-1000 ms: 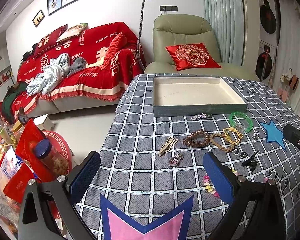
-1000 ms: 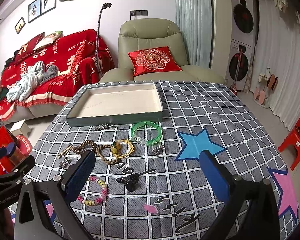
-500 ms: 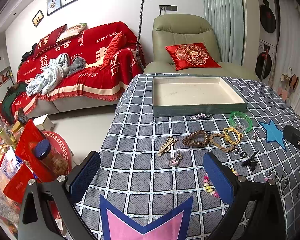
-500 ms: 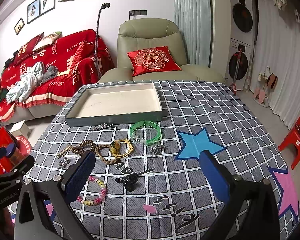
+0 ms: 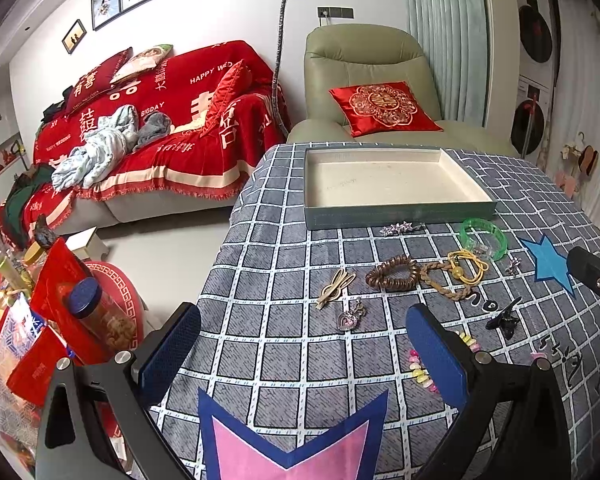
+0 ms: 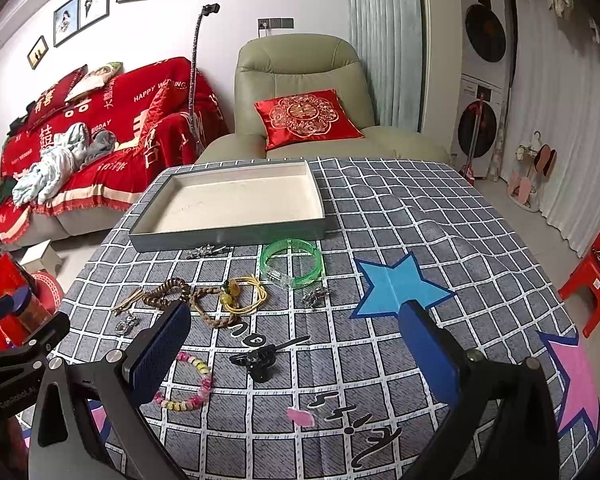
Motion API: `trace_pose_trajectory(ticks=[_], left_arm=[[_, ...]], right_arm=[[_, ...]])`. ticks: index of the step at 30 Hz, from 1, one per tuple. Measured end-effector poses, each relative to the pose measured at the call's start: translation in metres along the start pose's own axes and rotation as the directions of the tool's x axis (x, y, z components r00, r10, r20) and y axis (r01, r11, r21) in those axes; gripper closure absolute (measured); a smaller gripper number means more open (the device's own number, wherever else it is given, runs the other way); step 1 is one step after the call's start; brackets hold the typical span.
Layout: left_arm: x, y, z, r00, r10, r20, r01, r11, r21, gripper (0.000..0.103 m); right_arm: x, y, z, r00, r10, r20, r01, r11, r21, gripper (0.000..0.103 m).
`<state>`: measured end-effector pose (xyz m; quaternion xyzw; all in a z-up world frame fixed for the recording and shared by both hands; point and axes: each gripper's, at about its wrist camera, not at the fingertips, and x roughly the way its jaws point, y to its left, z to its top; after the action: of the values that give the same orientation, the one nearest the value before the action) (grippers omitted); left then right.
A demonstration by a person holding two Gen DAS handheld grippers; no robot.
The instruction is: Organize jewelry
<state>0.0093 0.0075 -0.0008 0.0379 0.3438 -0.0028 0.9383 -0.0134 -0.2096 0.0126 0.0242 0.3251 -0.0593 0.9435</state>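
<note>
I see both tools held above the near edge of the checked tablecloth (image 6: pixel 400 216). My left gripper (image 5: pixel 304 354) has its jaws spread wide with nothing between the blue pads (image 5: pixel 170 354). My right gripper (image 6: pixel 296 354) is likewise wide apart and holds nothing.

Ahead of the left gripper, between its fingers: heart pendant (image 5: pixel 350 316) nearest, then gold hair clip (image 5: pixel 336 284) and brown coil hair tie (image 5: pixel 392 274) beyond it. Pastel bead bracelet (image 5: pixel 422 372) lies just beside the left gripper's right finger, partly hidden by it.

Ahead of the right gripper, between its fingers: black claw clip (image 6: pixel 262 358) closest, small pink piece (image 6: pixel 300 416) lower down near it. Further out: yellow cord bracelet (image 6: pixel 244 294) touching the braided rope bracelet (image 6: pixel 212 312), small silver charm (image 6: pixel 316 296), green bangle (image 6: pixel 292 262), silver star clip (image 6: pixel 206 251).

Beyond all items, far from both grippers: grey tray (image 6: pixel 228 232), cream lining, nothing inside. All jewelry sits on the cloth outside the tray
</note>
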Motion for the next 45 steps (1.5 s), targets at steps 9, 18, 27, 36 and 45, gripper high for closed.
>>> trace_pose_trajectory(ticks=[9, 18, 27, 36, 45], left_arm=[[0.004, 0.000, -0.001, 1.000, 0.001, -0.007, -0.001, 1.000, 0.002, 0.000], [0.011, -0.002, -0.003, 1.000, 0.002, -0.020, -0.001, 1.000, 0.005, 0.000], [0.016, -0.004, -0.004, 0.999, -0.011, -0.042, 0.011, 1.000, 0.006, 0.000], [0.036, -0.008, -0.002, 0.991, -0.076, -0.106, 0.082, 0.995, 0.054, 0.000], [0.070, -0.033, 0.020, 0.968, -0.199, -0.151, 0.230, 0.946, 0.228, 0.000]], right_arm=[[0.005, 0.001, -0.003, 1.000, -0.001, -0.007, 0.001, 1.000, 0.007, 0.000], [0.009, 0.000, -0.003, 1.000, 0.000, -0.014, 0.000, 1.000, 0.010, 0.000], [0.014, -0.002, -0.004, 1.000, -0.001, -0.023, 0.001, 1.000, 0.015, 0.000], [0.024, -0.015, -0.011, 0.997, -0.010, -0.078, 0.011, 1.000, 0.016, 0.000], [0.056, -0.042, -0.006, 0.977, -0.024, -0.212, 0.041, 0.996, 0.076, 0.000]])
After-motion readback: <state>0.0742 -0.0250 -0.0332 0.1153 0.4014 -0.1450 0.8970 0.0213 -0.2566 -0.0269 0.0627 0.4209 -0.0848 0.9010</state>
